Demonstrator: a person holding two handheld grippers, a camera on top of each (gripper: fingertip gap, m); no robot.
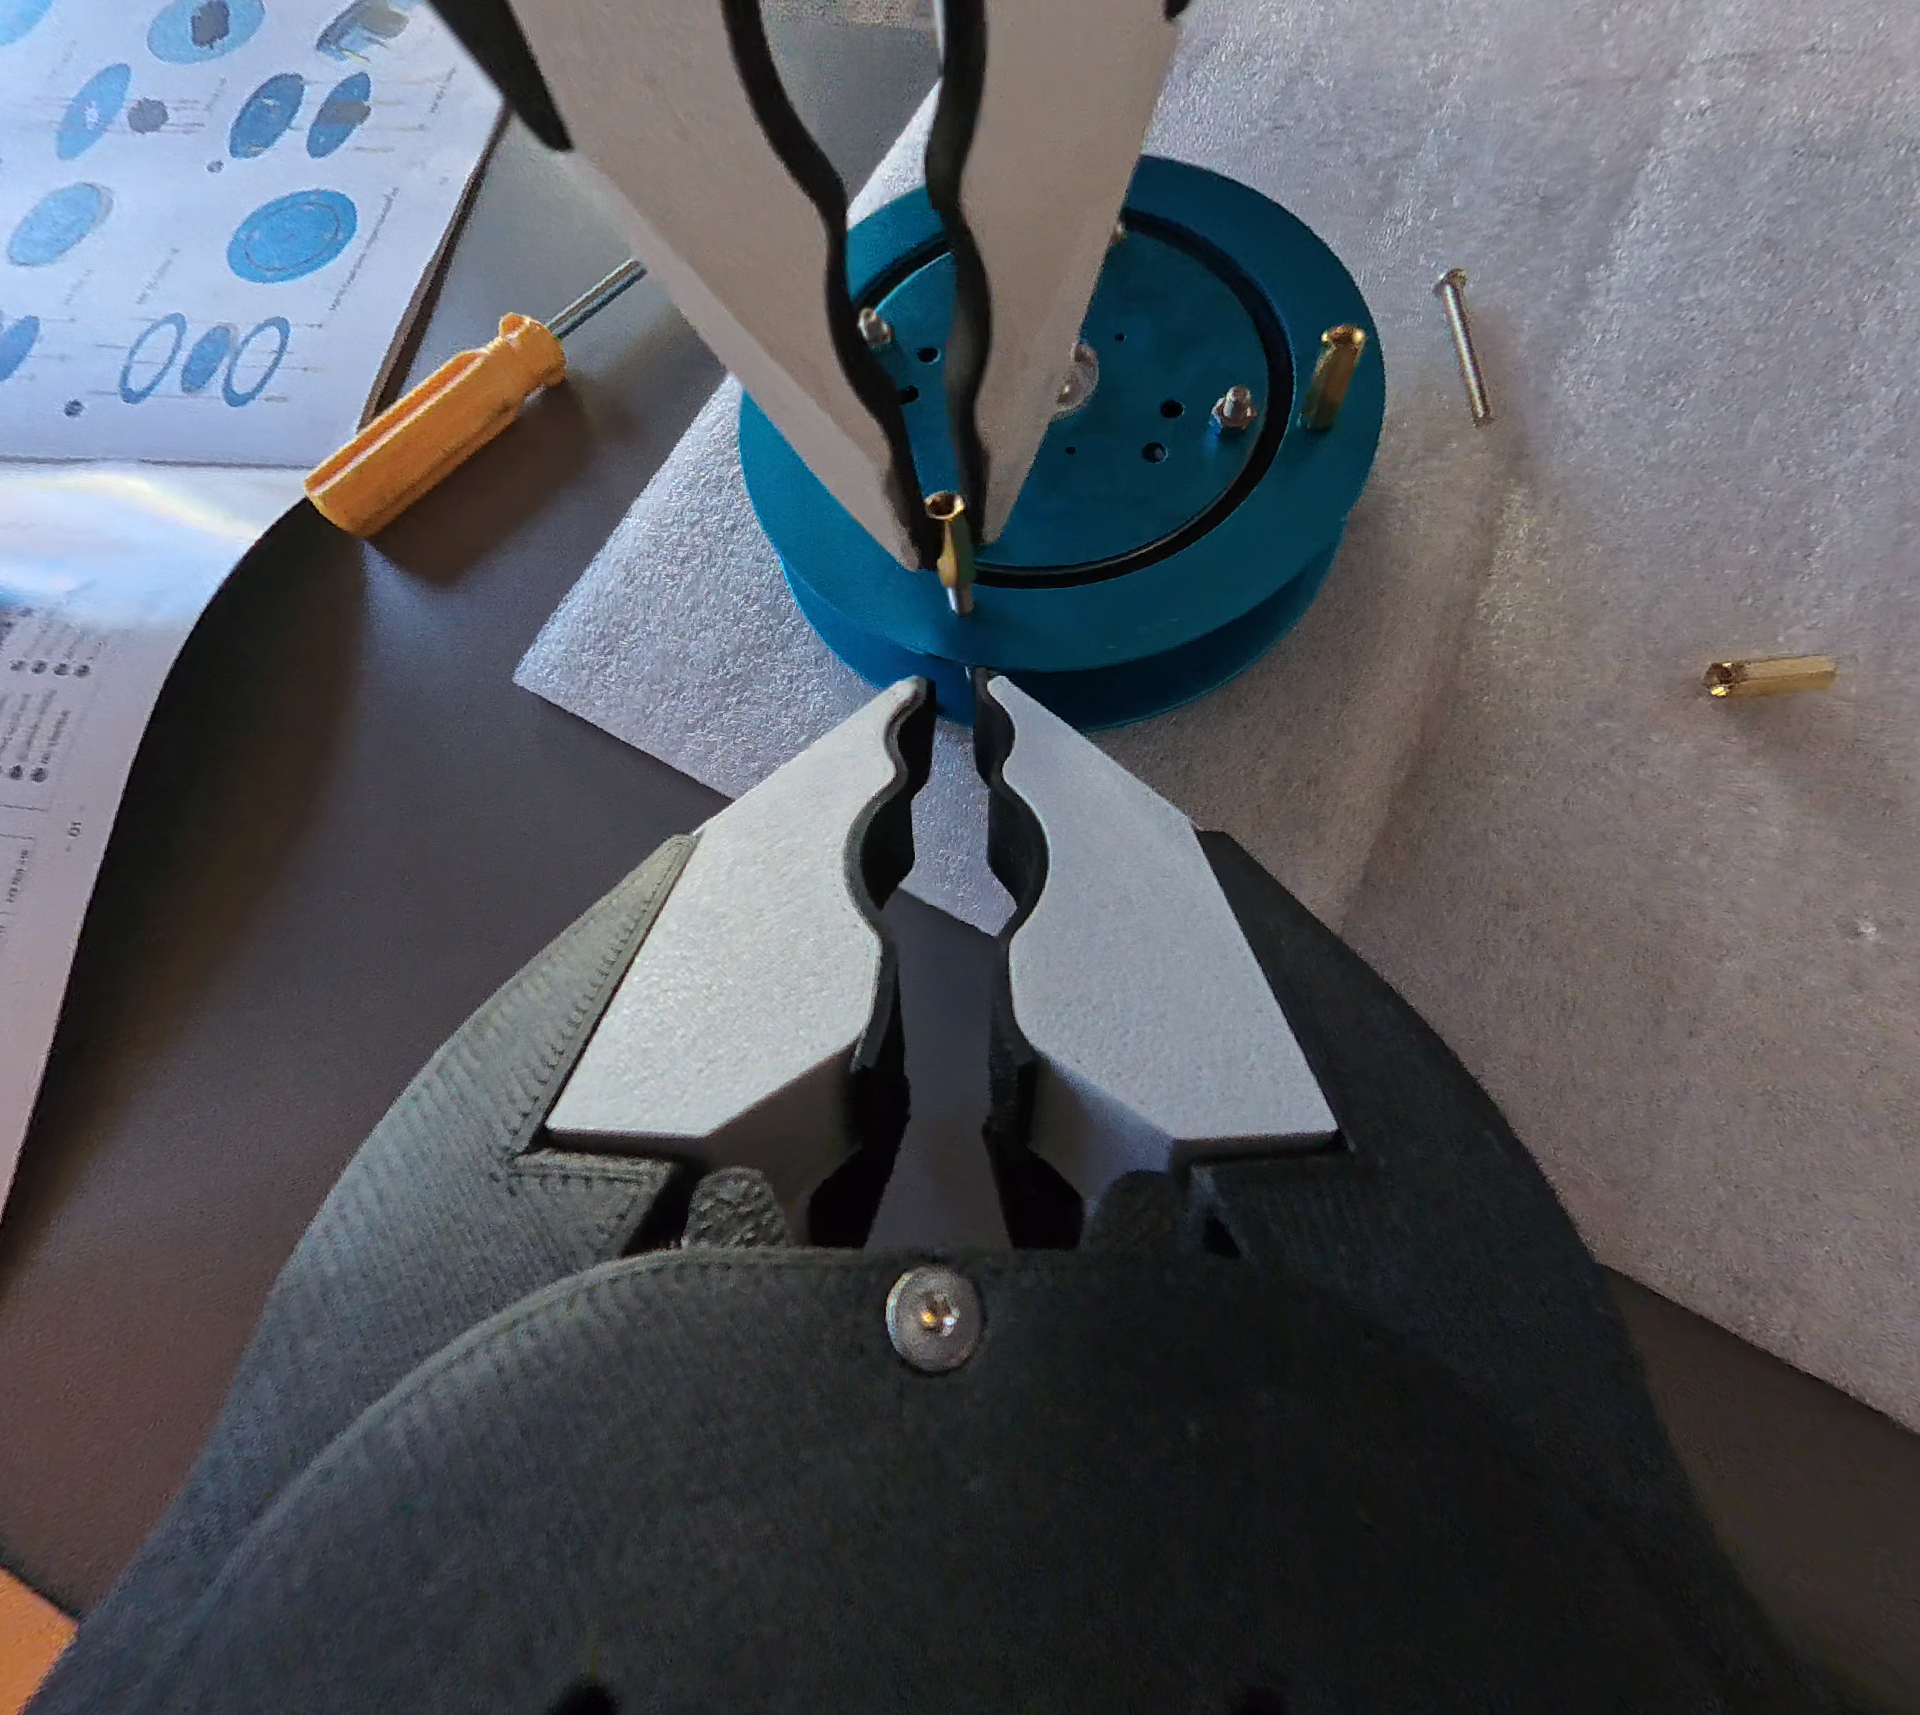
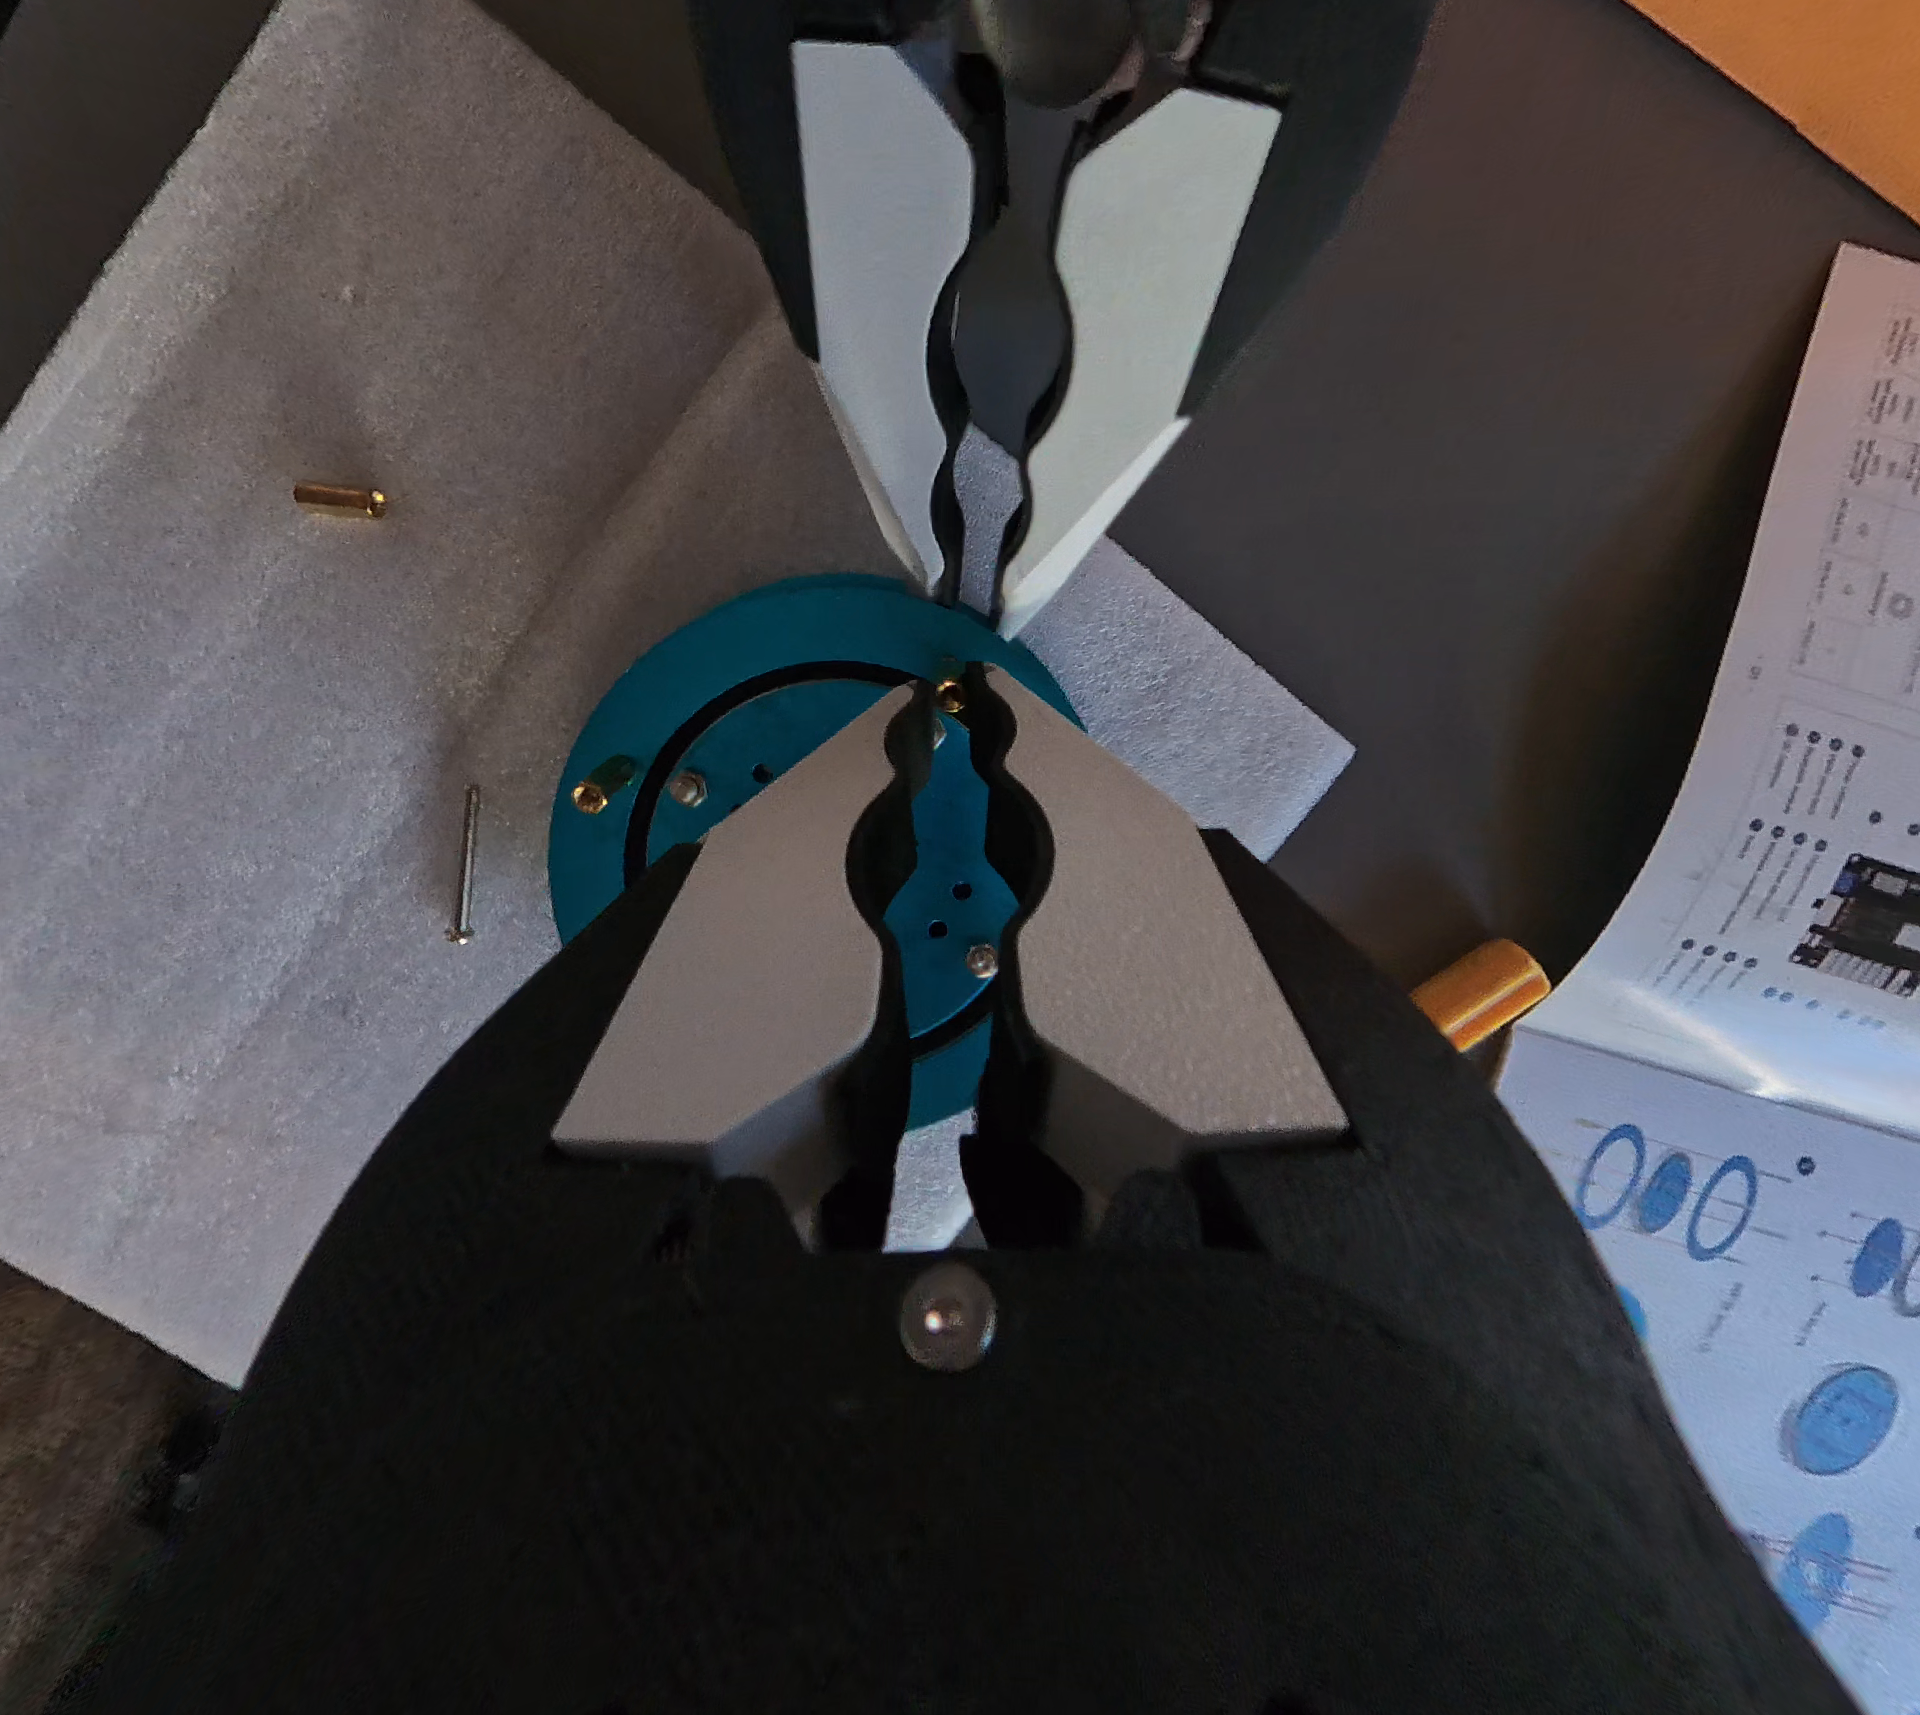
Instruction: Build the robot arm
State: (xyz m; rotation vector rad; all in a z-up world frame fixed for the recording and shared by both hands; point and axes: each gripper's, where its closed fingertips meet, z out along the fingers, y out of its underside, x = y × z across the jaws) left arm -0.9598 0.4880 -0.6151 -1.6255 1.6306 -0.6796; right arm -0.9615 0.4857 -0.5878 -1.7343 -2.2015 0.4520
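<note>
A blue metal wheel (image 1: 1195, 585) (image 2: 707, 637) with a blue inner plate lies flat on white foam. My right gripper (image 2: 951, 694) (image 1: 943, 548) reaches over it, shut on a brass standoff (image 1: 951, 548) (image 2: 948, 694). The standoff is held upright with its threaded end down on the wheel's rim. My left gripper (image 1: 956, 699) (image 2: 975, 607) is empty. Its jaws are nearly closed with a thin slit, and the tips rest against the wheel's outer edge just beyond that standoff. A second brass standoff (image 1: 1333, 377) (image 2: 603, 787) stands upright on the rim.
A loose brass standoff (image 1: 1766, 676) (image 2: 340, 499) and a long screw (image 1: 1465, 346) (image 2: 465, 865) lie on the foam sheet (image 1: 1558, 211) (image 2: 312, 263). A yellow-handled screwdriver (image 1: 436, 429) (image 2: 1481, 990) and printed instruction sheets (image 1: 156, 211) (image 2: 1714, 834) lie on the dark table (image 1: 364, 730). My left and right fingertips are right by each other.
</note>
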